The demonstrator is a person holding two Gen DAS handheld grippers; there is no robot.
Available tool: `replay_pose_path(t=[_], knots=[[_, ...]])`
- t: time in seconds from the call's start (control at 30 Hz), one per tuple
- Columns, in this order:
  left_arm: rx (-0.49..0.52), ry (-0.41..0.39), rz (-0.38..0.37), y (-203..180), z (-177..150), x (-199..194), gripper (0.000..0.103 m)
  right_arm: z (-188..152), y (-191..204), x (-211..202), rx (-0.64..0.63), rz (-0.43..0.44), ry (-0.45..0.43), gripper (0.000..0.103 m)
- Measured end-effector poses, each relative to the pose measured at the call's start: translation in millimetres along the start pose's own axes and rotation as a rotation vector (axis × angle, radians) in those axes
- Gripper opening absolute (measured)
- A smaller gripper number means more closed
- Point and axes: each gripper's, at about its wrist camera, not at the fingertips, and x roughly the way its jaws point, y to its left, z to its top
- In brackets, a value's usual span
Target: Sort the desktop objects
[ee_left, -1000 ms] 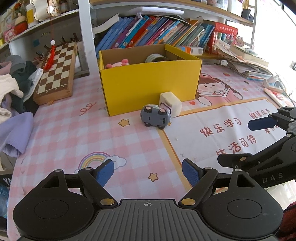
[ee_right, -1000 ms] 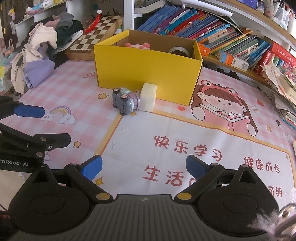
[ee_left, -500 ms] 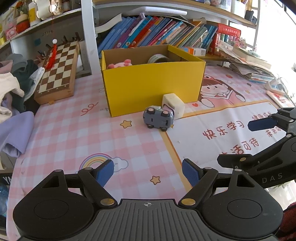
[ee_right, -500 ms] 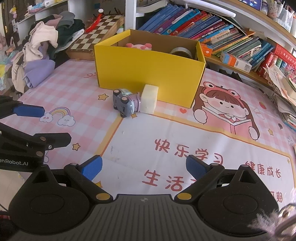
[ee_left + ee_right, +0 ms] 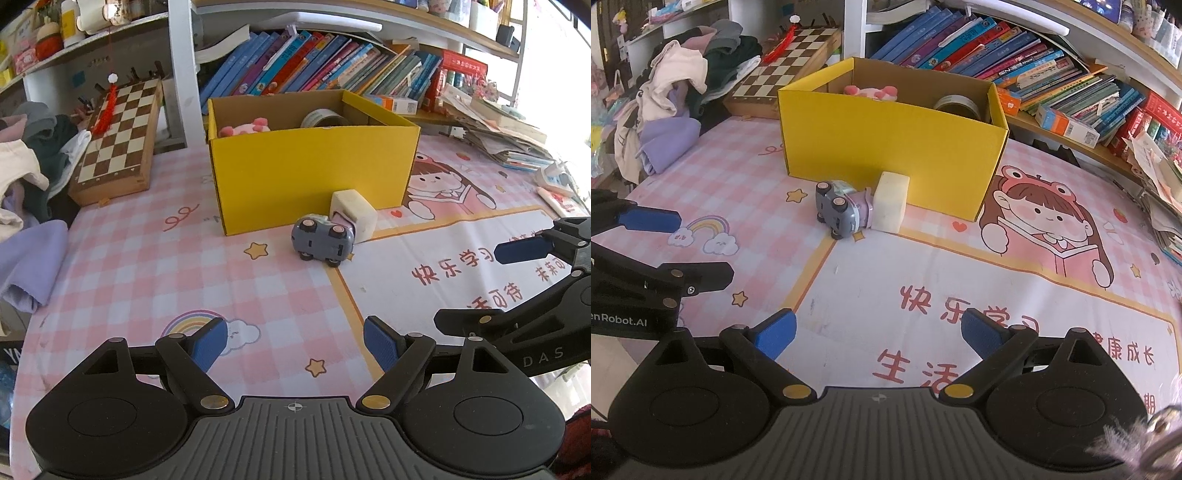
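since a second ago both views have drawn a little closer to the yellow box, with both pairs of fingers still spread wide and holding nothing. left gripper reads "enrobot.ai" on its side in the right view, and right gripper shows "das" in the left view. red chinese characters are printed on the mat just ahead. toy car lies tipped well ahead of both, touching a cream block against the box front
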Motion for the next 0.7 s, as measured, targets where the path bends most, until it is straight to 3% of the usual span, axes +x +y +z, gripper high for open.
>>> replay_pose_path(t=[0.7], knots=[[-0.038,-0.001,0.021,8.4,15.4,18.0,0.083,22.9,-10.4,23.8,-0.028,0.029,0.015,0.095]])
